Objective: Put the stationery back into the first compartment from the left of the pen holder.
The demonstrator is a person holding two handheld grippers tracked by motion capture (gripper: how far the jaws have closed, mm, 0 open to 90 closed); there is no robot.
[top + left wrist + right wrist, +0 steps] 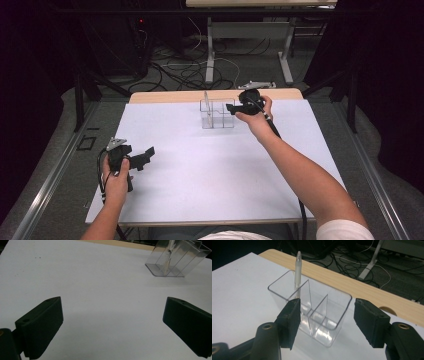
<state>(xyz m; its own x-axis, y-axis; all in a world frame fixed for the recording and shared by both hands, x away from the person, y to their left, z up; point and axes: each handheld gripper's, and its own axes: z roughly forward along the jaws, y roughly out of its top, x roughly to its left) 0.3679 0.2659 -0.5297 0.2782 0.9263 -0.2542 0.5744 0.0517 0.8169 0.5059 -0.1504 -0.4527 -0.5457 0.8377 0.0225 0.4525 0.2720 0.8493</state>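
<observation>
A clear plastic organizer point(218, 114) with dividers stands near the far edge of the white table point(210, 170), a slim clear pen point(298, 272) upright in one compartment. The right tongs point(231, 107) hover just beside it, spread and empty. The left tongs point(148, 153), also spread, hang well apart near the left edge.

The table point(150, 96) had a wood top, mostly covered by a big white sheet point(210, 170), so just a strip of wood showed along the far edge. A clear divided box point(217, 114) sat on the sheet, upper middle of the frame.
</observation>
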